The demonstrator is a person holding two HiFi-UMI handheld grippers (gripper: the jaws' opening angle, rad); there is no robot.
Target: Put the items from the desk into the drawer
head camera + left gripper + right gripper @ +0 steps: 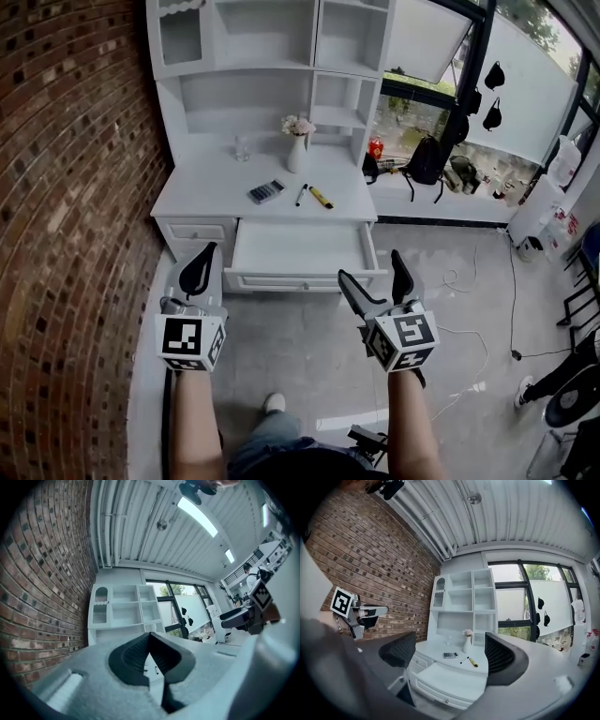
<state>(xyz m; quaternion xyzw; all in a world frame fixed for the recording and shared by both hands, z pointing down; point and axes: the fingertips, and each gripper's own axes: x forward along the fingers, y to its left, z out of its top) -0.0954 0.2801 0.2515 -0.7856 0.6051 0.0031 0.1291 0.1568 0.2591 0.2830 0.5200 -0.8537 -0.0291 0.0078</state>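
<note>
A white desk (211,192) with a hutch stands ahead, its wide drawer (298,249) pulled open and bare inside. On the desktop lie a grey calculator (266,191), a black pen (301,194) and a yellow marker (321,197). My left gripper (207,253) hovers in front of the drawer's left corner with its black pads together and nothing between them, as the left gripper view (150,641) confirms. My right gripper (370,268) hangs in front of the drawer's right corner, jaws wide and empty. The right gripper view frames the calculator (450,655), pen (464,659) and marker (472,662) between its pads.
A white vase of flowers (297,142) and a small glass (242,148) stand at the back of the desktop. A brick wall (66,206) runs along the left. On the right are a window ledge with a black backpack (427,161) and cables (469,337) on the floor.
</note>
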